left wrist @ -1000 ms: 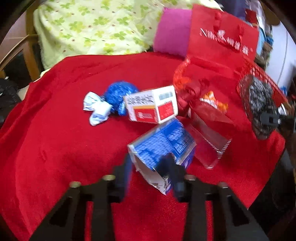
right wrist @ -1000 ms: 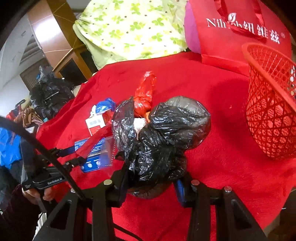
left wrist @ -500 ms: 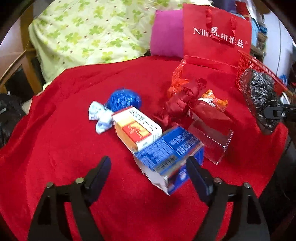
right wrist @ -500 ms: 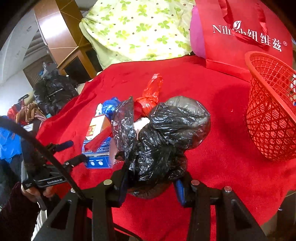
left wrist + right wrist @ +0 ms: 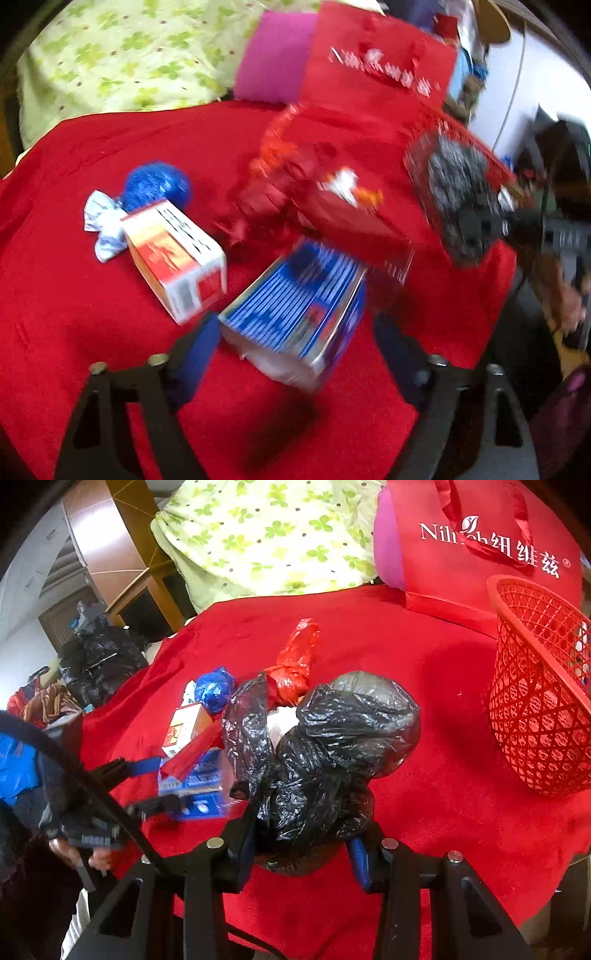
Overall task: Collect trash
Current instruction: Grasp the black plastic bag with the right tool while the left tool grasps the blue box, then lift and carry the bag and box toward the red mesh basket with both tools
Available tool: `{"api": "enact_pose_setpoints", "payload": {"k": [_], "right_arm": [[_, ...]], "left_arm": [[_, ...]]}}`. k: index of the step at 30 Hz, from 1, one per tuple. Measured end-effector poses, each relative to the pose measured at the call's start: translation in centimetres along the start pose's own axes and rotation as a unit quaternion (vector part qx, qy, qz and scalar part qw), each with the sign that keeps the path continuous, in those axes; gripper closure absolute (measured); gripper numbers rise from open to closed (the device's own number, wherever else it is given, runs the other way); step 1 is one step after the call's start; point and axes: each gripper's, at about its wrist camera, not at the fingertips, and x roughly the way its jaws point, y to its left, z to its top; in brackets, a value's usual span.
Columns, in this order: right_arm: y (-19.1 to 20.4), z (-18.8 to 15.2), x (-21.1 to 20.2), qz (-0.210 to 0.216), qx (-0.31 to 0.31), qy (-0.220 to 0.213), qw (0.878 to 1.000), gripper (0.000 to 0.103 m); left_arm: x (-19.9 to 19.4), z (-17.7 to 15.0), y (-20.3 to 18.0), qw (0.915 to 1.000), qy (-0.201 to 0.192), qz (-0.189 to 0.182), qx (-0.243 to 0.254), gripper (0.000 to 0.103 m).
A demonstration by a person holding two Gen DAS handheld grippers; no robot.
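Left hand-held gripper point(image 5: 291, 350): jaws have just been closing, now standing either side of the blue carton point(image 5: 299, 314); blur hides whether the pads touch it. Carton lies on the red-covered surface point(image 5: 74, 295). White-and-orange box point(image 5: 177, 258) at its 10 o'clock, just beside. Blue foil wrapper point(image 5: 157, 186) farther off at 11 o'clock.

Right hand-held gripper point(image 5: 301, 853): clamped on a black trash bag point(image 5: 321, 753). Red mesh basket point(image 5: 539, 709) at the bag's 3 o'clock, apart.

A blue carton point(image 5: 295, 314) lies tilted beside a white-and-orange box point(image 5: 177, 258); a crumpled black bag point(image 5: 317, 753) sits near a red basket point(image 5: 539, 709).
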Motion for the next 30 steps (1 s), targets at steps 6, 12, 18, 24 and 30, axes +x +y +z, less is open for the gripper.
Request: {"api": "enact_pose_setpoints", "payload": {"k": [6,12,18,24,30], "right_arm": [[0.1,-0.3,-0.2,-0.005,-0.006,-0.007,1.0,0.058],[0.1,-0.7,-0.6,0.001,-0.003,-0.012,1.0,0.058],[-0.7,-0.7,-1.3,-0.001,0.008,-0.018,1.0,0.058],[-1.4,-0.8,-1.4,-0.007,0.019,-0.018,1.0,0.058],[-1.3,-1.0,-0.8,-0.009,0.023,-0.011,1.0,0.058]], "left_arm": [[-0.1,-0.4,-1.6,0.9978,0.017,0.06,0.022,0.033],[0.5,0.1,-3.1,0.9961,0.009,0.08,0.037,0.028],[0.3,-0.5,-3.7,0.9973,0.001,0.068,0.026,0.028],[-2.0,-2.3,-6.1,0.9966,0.007,0.019,0.08,0.028],[-1.4,-2.7,-5.4,0.9927,0.032,0.081,0.083,0.027]]}}
